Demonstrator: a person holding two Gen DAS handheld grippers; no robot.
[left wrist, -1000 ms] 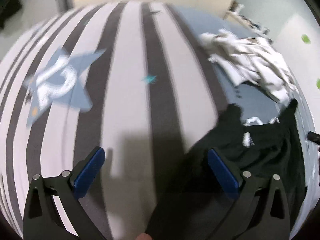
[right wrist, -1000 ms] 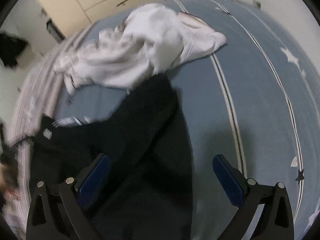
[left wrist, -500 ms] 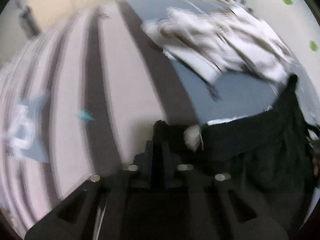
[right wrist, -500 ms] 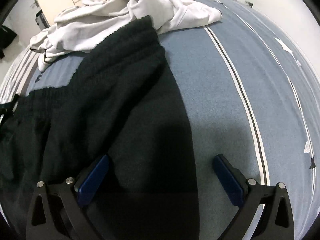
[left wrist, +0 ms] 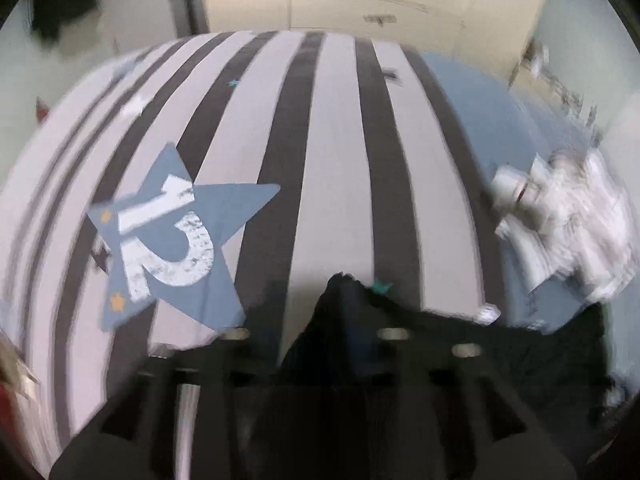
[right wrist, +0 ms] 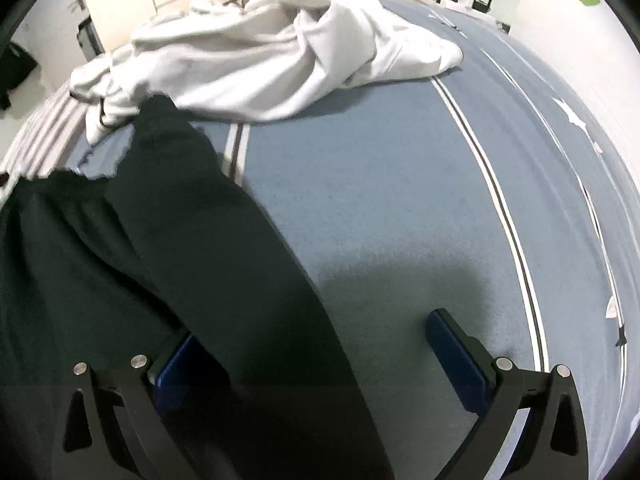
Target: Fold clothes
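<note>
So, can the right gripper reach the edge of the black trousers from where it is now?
Probably yes: the right gripper hangs open right over the black trousers, whose edge passes between its jaws, unobstructed.

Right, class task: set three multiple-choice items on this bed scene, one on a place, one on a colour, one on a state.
1. Where does the white garment heap lie? A on the floor; B beyond the black trousers; C in a basket.
2. The big star on the striped cover is: A red; B blue; C green.
3. The right gripper is: A open; B shut on a sock; C shut empty.
B: it lies past their far end. B: blue with white 13. A: pads wide apart.
</note>
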